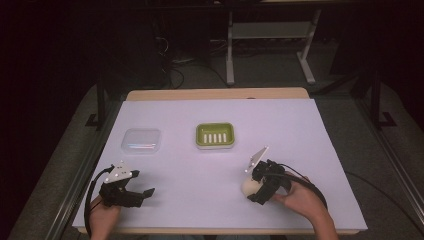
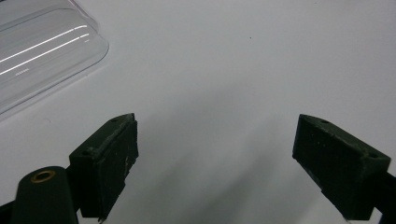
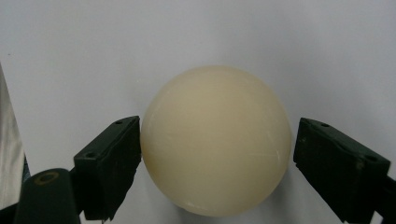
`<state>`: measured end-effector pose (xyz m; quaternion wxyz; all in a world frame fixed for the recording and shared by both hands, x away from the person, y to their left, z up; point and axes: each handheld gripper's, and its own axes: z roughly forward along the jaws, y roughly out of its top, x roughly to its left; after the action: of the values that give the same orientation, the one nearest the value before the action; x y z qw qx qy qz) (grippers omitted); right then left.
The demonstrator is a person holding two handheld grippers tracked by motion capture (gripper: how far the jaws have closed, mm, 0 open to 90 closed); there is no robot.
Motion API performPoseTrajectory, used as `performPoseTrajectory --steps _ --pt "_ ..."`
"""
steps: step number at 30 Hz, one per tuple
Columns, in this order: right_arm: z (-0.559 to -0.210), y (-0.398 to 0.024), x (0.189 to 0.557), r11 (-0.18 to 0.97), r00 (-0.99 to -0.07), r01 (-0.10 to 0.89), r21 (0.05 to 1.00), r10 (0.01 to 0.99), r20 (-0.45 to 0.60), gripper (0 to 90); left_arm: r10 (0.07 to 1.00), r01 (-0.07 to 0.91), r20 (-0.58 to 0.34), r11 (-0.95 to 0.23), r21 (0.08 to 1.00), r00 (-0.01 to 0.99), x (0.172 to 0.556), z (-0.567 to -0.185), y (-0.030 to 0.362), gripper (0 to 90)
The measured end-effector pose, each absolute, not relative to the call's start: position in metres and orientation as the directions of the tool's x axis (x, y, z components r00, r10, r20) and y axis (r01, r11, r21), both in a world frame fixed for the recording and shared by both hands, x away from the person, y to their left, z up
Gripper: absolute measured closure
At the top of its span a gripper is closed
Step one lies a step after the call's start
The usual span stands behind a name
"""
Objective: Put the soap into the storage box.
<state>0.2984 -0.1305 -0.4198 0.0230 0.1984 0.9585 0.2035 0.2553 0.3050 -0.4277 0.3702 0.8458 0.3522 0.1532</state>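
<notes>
A cream-coloured ball (image 3: 215, 140) rests on the white sheet between the jaws of my right gripper (image 3: 215, 140). The jaws stand wide on either side of it; the left one is at its edge and a thin gap shows at the right one. In the high view the ball (image 1: 246, 185) lies at the front right with my right gripper (image 1: 251, 188) around it. My left gripper (image 1: 142, 196) is low at the front left, open, with nothing but bare sheet between its fingers (image 2: 112, 158).
A green soap dish (image 1: 215, 135) with a slotted white insert sits mid-table. A clear plastic lid (image 1: 141, 140) lies to its left, and its corner (image 2: 42, 51) shows ahead of my left gripper. The white sheet (image 1: 300, 130) covers the tabletop.
</notes>
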Motion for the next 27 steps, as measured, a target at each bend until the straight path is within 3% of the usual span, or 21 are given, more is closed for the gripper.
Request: performPoseTrajectory --steps 27 --pt "-0.4261 -0.1226 0.2986 0.863 -0.925 0.358 0.357 0.381 0.007 17.6 0.706 0.488 -0.014 -0.475 0.732 0.708 0.2563 -0.4288 0.3043 13.6"
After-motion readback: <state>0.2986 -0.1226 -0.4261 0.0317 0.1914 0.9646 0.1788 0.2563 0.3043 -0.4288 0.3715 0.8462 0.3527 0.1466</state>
